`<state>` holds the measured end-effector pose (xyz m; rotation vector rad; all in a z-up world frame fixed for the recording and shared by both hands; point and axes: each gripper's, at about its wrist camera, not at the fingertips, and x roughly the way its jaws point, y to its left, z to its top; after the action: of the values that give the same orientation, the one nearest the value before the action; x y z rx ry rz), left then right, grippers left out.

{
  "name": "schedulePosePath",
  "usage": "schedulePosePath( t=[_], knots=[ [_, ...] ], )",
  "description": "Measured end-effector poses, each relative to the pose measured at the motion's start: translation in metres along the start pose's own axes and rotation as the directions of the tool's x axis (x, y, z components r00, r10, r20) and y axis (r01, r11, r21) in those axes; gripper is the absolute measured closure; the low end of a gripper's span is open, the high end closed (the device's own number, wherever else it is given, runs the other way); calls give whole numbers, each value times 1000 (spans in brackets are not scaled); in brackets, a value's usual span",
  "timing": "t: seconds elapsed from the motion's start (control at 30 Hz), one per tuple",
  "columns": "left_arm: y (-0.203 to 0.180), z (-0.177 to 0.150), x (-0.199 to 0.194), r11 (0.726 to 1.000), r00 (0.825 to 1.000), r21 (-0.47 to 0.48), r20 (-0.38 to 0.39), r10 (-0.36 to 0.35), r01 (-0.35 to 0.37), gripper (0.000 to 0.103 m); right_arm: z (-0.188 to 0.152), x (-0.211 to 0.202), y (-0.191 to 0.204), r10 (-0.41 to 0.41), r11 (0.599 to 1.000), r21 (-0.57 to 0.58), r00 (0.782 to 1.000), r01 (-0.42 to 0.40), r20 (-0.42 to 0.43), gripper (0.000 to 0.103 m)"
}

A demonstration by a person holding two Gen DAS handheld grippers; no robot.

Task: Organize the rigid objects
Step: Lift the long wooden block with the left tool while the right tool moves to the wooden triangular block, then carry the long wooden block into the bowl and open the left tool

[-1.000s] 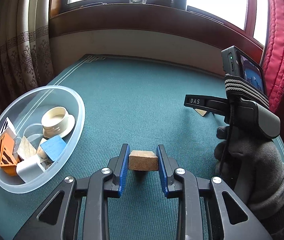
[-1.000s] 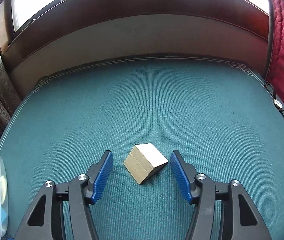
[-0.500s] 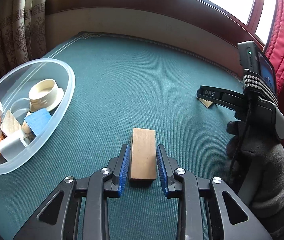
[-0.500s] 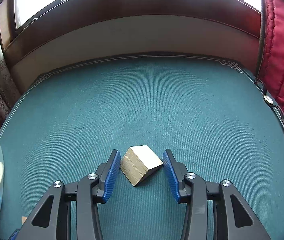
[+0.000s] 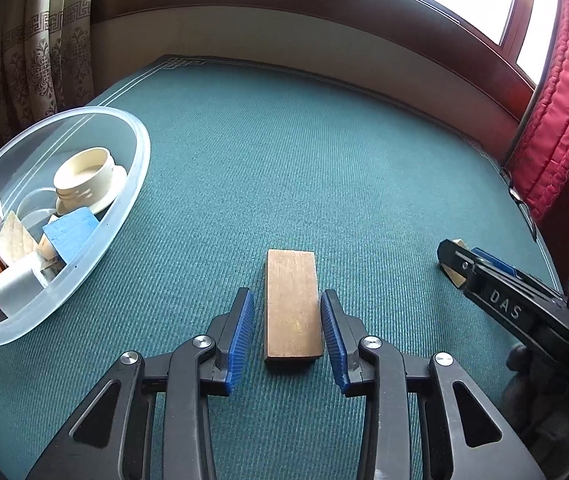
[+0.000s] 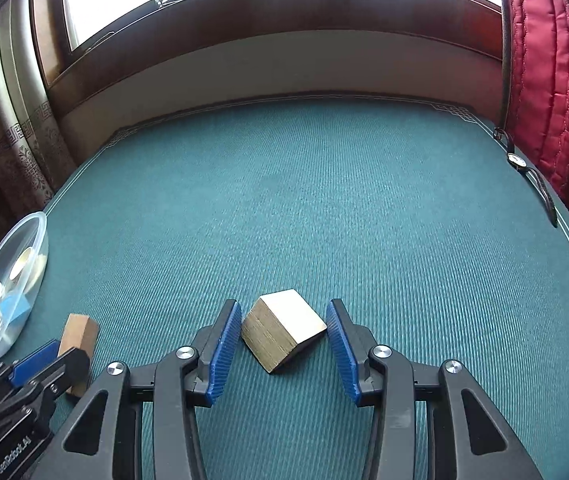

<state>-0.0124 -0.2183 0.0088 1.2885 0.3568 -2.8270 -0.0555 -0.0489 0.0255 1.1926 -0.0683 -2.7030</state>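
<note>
Pick-up step. Left gripper (image 5: 287, 334) open astride brown block (image 5: 292, 304); right gripper (image 6: 283, 346) open astride pale block (image 6: 284, 326). Next: close, carry to bowl (image 5: 132, 196).

Two low, close wrist views across one green tabletop (image 5: 324, 152), windowward.
</note>
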Motion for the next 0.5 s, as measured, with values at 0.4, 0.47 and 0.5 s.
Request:
schedulePosePath(
  t=[0.4,0.47,0.5],
  knots=[
    [-5,-1,0,999,1000,42,18,16,-17,74,-10,-7,-2,30,1000,6,1000,-30,4,56],
    [-5,-2,0,999,1000,44,20,18,-19,74,-10,-6,-6,36,999,14,999,-36,5,56],
    [-6,-2,0,999,1000,43,20,18,-18,74,-10,-5,-8,36,999,15,999,-36,6,56]
  ],
)
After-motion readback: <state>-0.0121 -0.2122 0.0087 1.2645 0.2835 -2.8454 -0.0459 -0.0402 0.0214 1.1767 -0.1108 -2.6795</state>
